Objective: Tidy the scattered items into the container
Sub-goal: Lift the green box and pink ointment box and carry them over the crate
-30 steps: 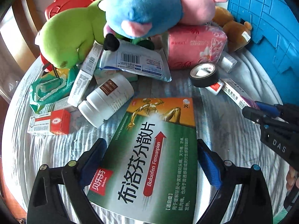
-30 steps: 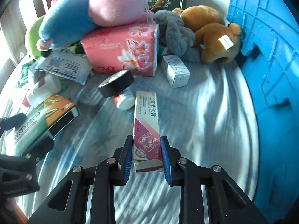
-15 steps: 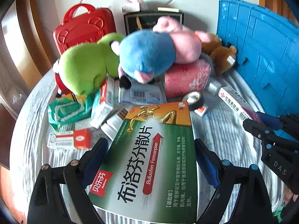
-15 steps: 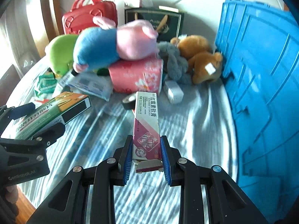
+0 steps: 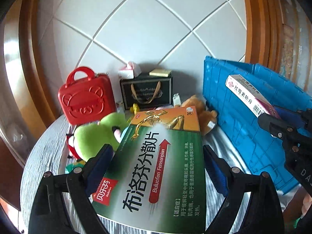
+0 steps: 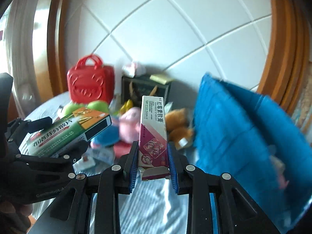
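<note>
Right now both tongs are loaded and up off the surface (image 5: 46, 146). Left tongs (image 5: 156, 167) are spread wide but clamped across the flat green box (image 5: 161, 165), pads on its two long edges. Right tongs (image 6: 153, 156) are narrow, gripping the slim pink box (image 6: 153, 130) by its near end, box pointing up and away. Blue bin (image 5: 243, 117) stands at the right edge of the surface, just beside the right tongs; in the left view the pink box sits level with the bin's rim, not over the opening as far as I can tell. Green box is well left of the bin. So: two items picked, neither deposited. Bin contents are mostly hidden; the right view is blurred, with something pale and pinkish low inside, can't identify it. Plenty left on the surface: green plush (image 5: 93, 136), pink plush (image 6: 129, 124), brown bear (image 6: 179, 124), red case (image 5: 87, 99), black gift bag (image 5: 146, 91), and small packets underneath. My read is early-to-mid task; next is carrying both boxes over the rim and releasing, then many more trips.
</note>
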The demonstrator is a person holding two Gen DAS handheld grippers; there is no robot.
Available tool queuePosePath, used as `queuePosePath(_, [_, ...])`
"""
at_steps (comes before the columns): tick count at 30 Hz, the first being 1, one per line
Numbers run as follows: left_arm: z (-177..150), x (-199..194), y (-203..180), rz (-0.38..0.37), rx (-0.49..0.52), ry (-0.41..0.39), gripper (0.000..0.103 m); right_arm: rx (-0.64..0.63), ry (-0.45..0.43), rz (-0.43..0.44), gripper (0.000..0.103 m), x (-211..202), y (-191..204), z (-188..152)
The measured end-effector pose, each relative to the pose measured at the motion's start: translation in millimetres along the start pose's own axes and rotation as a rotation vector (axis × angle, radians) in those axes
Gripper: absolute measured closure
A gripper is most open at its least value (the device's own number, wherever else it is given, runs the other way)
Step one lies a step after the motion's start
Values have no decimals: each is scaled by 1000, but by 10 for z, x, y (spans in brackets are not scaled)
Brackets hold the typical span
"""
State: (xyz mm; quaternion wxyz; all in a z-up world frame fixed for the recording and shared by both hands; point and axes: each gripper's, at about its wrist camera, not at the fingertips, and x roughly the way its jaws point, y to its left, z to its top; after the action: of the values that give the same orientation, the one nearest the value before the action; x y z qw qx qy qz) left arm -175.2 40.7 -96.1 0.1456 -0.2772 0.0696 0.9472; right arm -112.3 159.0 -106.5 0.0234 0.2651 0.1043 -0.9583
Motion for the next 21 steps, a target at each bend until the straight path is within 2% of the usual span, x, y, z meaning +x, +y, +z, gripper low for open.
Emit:
queuePosePath(5, [564, -357, -494, -64, 31, -117, 11, 14, -105, -119, 76, -524, -603, 292])
queuePosePath(9, [1041, -449, -1086, -132, 42, -125, 11, 30, -143, -208, 76, -799, -1288, 425])
queuePosePath(12, [1403, -423, -1688, -158, 54, -120, 11, 29, -144, -251, 76, -871, -1861, 462])
queuePosePath(15, [1693, -274, -2324, -205, 56, -55, 11, 10, -115, -268, 76, -813, -2447, 419])
queuePosePath(18, [1850, 47, -2990, -218, 73, 66, 11, -8, -27, -262, 76, -595, -3086, 349])
queuePosePath(21, [1817, 507, -3576, -172, 119, 200, 11, -12, 90, -225, 76, -246, -3604, 213])
